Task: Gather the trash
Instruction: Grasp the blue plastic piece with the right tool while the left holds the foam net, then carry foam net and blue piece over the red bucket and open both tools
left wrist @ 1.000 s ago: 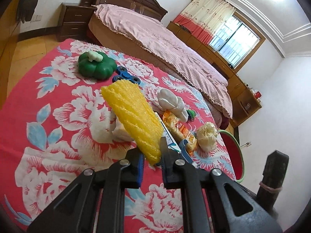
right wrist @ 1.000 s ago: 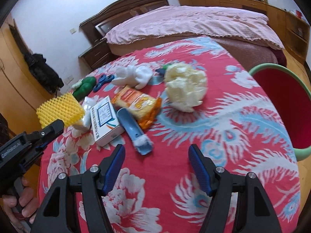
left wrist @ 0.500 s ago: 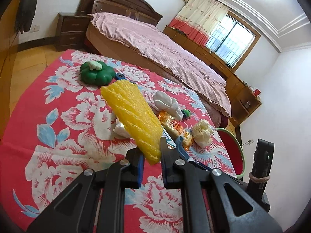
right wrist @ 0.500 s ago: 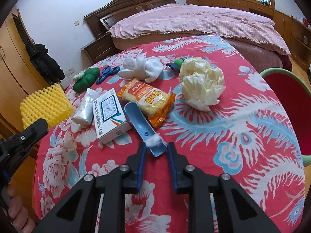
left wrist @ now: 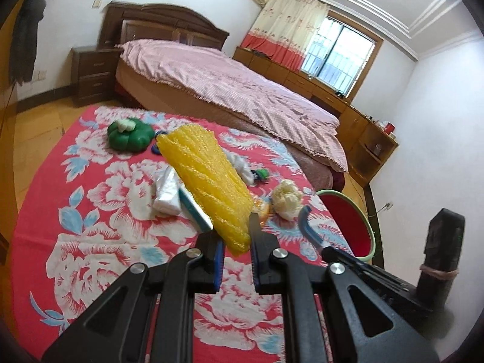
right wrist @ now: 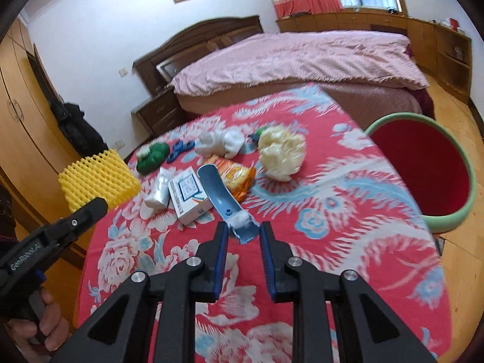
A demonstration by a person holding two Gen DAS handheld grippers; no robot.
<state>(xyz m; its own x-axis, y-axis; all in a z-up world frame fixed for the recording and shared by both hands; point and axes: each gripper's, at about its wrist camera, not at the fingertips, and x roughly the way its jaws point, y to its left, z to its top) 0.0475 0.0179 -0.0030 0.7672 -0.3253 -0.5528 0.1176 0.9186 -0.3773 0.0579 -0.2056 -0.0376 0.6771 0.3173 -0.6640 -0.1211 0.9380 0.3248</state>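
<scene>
My left gripper [left wrist: 237, 242] is shut on the lower end of a yellow foam net [left wrist: 205, 178], which stands up and away from the jaws above the table. My right gripper [right wrist: 243, 233] is shut on the near end of a curved blue plastic piece [right wrist: 216, 190] with a white tuft at the gripped end. The piece hangs off the red floral tablecloth [right wrist: 332, 211]. In the right wrist view the yellow foam net [right wrist: 96, 178] shows at the left. The left wrist view catches the blue plastic piece [left wrist: 305, 224] at the right.
A red bin with a green rim [right wrist: 447, 220] stands beside the table on the right. On the cloth lie a white box [right wrist: 187, 193], an orange snack packet [right wrist: 236, 175], a cream crumpled wad [right wrist: 281, 151], white cloth [right wrist: 220, 142], a green pumpkin toy [right wrist: 151, 155] and a white bag [right wrist: 157, 190]. A bed is behind.
My right gripper went from open to shut on the blue plastic piece and lifted it off the cloth. My left gripper rose with the yellow net still in it.
</scene>
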